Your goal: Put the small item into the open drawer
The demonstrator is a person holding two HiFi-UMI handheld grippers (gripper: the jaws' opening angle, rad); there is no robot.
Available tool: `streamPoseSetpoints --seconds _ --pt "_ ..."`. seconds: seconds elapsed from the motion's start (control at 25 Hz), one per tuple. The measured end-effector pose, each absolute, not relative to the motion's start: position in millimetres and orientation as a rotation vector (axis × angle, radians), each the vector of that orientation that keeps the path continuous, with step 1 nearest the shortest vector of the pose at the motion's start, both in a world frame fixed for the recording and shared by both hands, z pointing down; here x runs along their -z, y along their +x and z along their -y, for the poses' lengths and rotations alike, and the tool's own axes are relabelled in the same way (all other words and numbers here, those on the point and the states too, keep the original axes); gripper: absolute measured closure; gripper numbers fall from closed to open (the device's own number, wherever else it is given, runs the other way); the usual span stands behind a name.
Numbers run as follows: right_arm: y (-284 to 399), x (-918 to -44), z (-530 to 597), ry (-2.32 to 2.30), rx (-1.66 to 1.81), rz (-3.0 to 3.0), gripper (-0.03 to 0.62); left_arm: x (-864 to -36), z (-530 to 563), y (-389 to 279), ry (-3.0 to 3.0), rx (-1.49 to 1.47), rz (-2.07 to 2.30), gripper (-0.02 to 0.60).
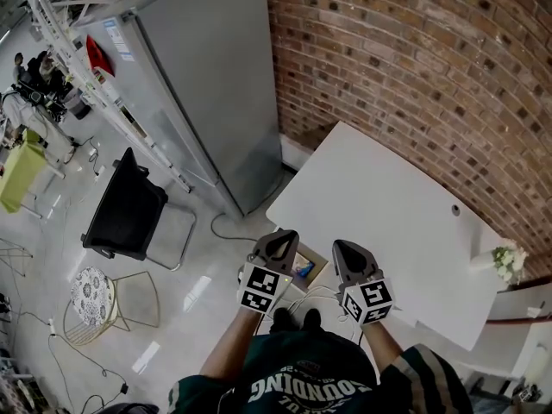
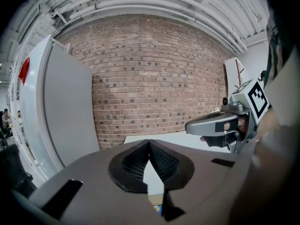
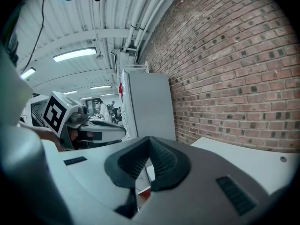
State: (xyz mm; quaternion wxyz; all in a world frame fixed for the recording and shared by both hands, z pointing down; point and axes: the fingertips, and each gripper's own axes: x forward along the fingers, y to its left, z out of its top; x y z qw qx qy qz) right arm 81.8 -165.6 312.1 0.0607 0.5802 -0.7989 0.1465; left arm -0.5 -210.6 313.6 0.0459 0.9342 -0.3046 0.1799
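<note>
I hold both grippers side by side in front of me, near the white table's [image 1: 379, 188] near edge. My left gripper [image 1: 287, 235] has its jaws closed tip to tip, as the left gripper view [image 2: 149, 143] shows, with nothing between them. The right gripper [image 1: 340, 245] is shut and empty too, with its ribbed pads [image 3: 159, 159] meeting at the tips. Between and below the grippers a tan-rimmed open drawer or box [image 1: 316, 257] holds something blue [image 1: 304, 271]. I cannot make out which small item is meant.
A tall grey cabinet [image 1: 207, 84] stands left of the table against the brick wall [image 1: 414, 50]. A black chair [image 1: 128, 210] and a wire-frame stool [image 1: 93, 296] stand on the floor at left. A small flower vase [image 1: 504, 261] sits at the table's right end. Cables lie near my feet.
</note>
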Motion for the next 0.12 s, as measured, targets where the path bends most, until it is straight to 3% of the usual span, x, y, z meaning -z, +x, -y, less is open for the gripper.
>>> streamPoseSetpoints --seconds 0.12 --pt "74.4 -310.2 166.9 1.76 -0.453 2.431 0.571 -311.2 212.2 -7.5 2.855 -0.568 0.934 0.568"
